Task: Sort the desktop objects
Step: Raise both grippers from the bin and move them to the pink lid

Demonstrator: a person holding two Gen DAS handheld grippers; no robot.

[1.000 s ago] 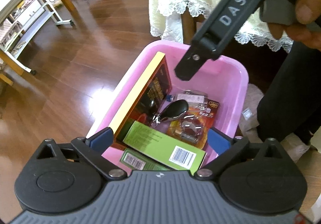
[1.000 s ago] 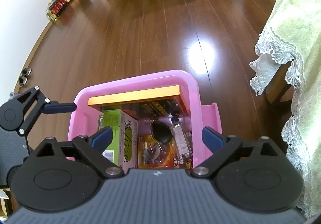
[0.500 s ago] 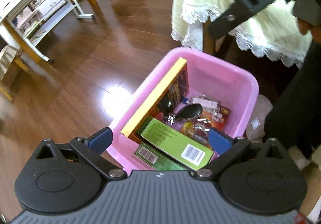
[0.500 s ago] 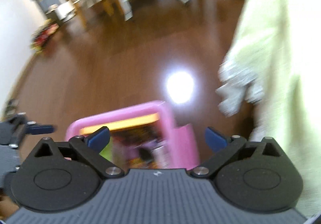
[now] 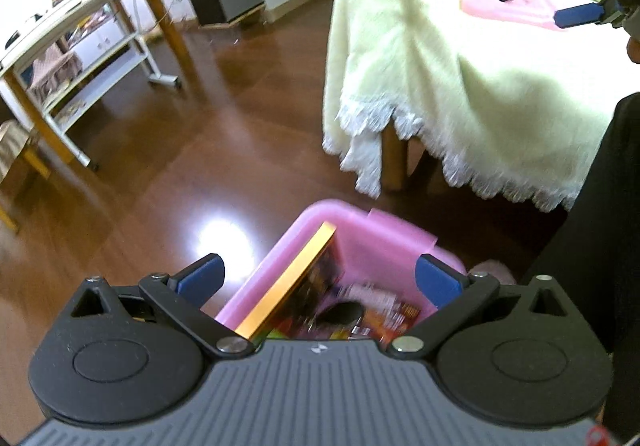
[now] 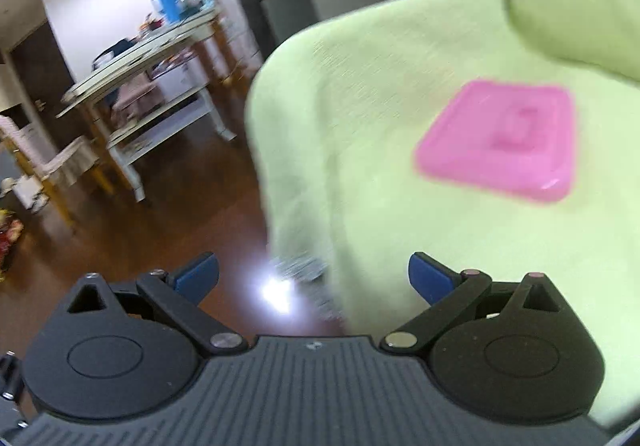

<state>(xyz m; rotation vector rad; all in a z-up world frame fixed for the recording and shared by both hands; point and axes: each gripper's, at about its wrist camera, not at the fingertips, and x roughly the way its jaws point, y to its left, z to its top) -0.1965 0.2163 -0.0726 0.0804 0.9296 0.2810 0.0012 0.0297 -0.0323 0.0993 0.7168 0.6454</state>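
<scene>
A pink bin point(image 5: 380, 242) sits on the wooden floor below my left gripper point(image 5: 320, 280), which hangs open and empty above it. Inside the bin an orange-edged book point(image 5: 296, 278) leans on the left wall, with a dark oval object point(image 5: 340, 312) and blurred packets beside it. A pink lid point(image 6: 504, 140) lies flat on the pale green tablecloth point(image 6: 380, 126). My right gripper point(image 6: 312, 278) is open and empty, raised near the table edge, left of and short of the lid. It shows in the left wrist view as the right gripper point(image 5: 540, 0) over the pink lid point(image 5: 508, 6).
The table point(image 5: 460, 46) with its lace-trimmed cloth stands right of the bin, a wooden leg point(image 5: 394, 158) beneath. A shelf cart point(image 5: 80, 46) stands at the far left. A person's dark clothing point(image 5: 600, 206) fills the right edge. Wooden floor point(image 5: 160, 166) spreads to the left.
Both grippers have risen and tilted up from the bin. The right gripper has swung to the tabletop, where the pink lid now shows. Both stayed open and empty.
</scene>
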